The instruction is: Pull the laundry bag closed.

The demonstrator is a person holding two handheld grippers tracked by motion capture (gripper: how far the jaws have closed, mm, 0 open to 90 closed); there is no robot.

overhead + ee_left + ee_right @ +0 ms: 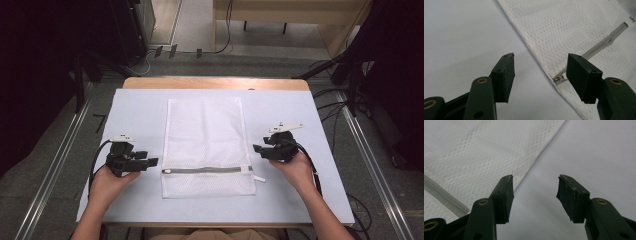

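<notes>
High view: white mesh bag [205, 145] lies flat mid-table on the white sheet [135, 107], long axis running away from the person, zipper [207, 170] crosswise near the near end. Left gripper [150, 162] sits just left of the zipper's end, right gripper [257, 148] just right of the bag edge; both about equally near, jaws pointing inward.

Left gripper view: jaws wide, holding nothing; bag edge and the zipper's metal end [559, 79] lie btwn them, 1 jaw partly covering it.

Right gripper view: jaws wide, empty; bag off to the left, bare sheet btwn jaws. Pull tab can't be made out.
</notes>
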